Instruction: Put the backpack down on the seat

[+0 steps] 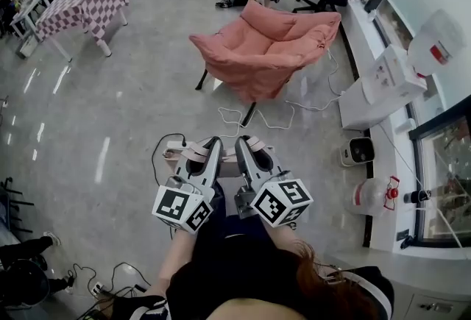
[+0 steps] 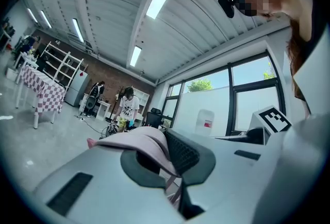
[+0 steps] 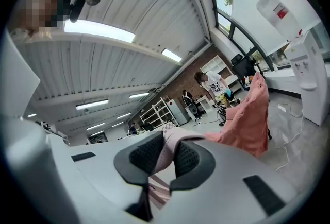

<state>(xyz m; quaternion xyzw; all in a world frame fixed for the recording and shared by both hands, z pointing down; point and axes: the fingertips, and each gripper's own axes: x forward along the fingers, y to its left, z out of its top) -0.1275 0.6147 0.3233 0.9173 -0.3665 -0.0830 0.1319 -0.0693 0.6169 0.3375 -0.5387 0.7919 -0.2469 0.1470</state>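
Over grey floor (image 1: 110, 112), left tongs (image 1: 214, 141) and right tongs (image 1: 243, 140) clamp backpack straps (image 1: 193, 153).

I hold the backpack (image 1: 196, 154) by its pale pink straps (image 2: 147, 140), one pinched in my left fingers (image 2: 183, 153), one in my right fingers (image 3: 142, 153). The seat (image 1: 265, 46), a salmon-pink cushioned chair, stands ahead on the floor.

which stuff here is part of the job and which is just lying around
Job: left gripper and right gripper, each shut on the backpack straps; pink chair.
Lying about: checkered table, water dispenser, floor cables.
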